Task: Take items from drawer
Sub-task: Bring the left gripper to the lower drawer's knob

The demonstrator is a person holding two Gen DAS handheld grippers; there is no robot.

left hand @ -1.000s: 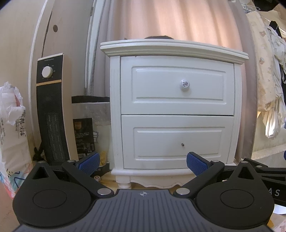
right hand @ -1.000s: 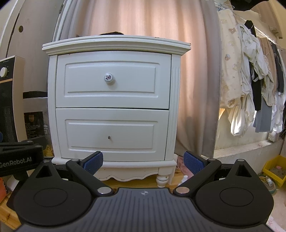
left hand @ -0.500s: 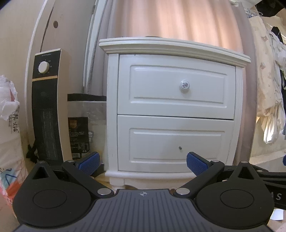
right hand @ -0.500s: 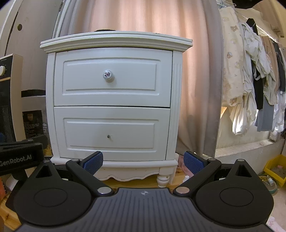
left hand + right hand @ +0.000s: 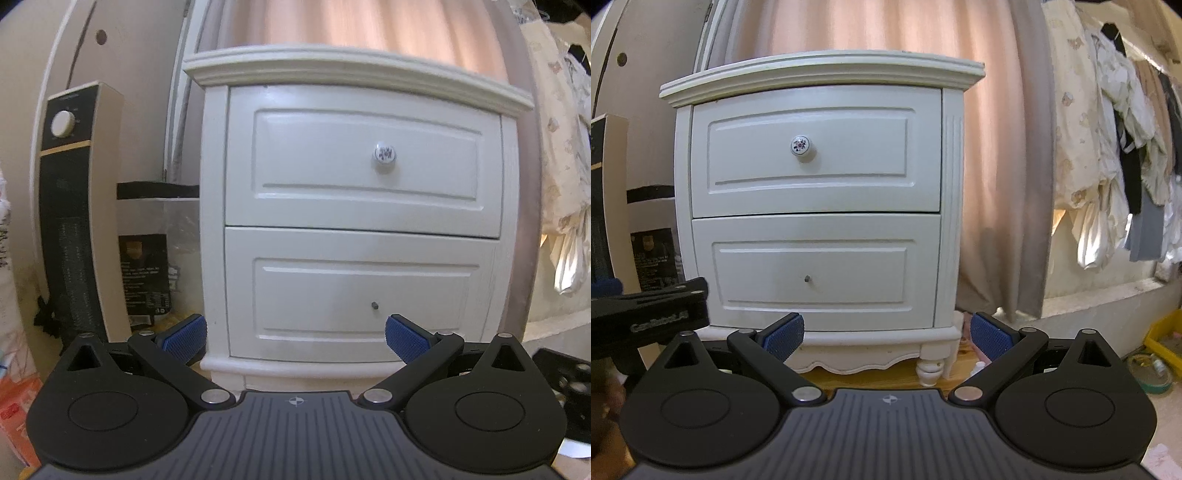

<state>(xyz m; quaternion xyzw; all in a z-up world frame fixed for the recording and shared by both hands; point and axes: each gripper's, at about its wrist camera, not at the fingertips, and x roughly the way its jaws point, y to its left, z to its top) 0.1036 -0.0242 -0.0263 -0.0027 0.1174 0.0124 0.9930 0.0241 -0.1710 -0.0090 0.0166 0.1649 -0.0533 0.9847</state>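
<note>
I hold both claws, left (image 5: 293, 334) and right (image 5: 886, 332), spread and empty. Both drawers are closed ahead. The top drawer (image 5: 816, 151) looks rigid; its small, smooth knob (image 5: 802, 145), above the right claw, is probably the only grip point.

Pink curtain (image 5: 871, 33) behind, backlit, w/ a grey drape (image 5: 1030, 177) at its right edge; beige wall (image 5: 122, 85) to the left, round dark hole in it; tall black-and-cream tower heater (image 5: 79, 221) stands by that wall, white dial near top; clothes (image 5: 1108, 158) hang at right over a pale ledge (image 5: 1108, 306); wood floor (image 5: 871, 376) below; yellow bin (image 5: 1167, 339) far right.
</note>
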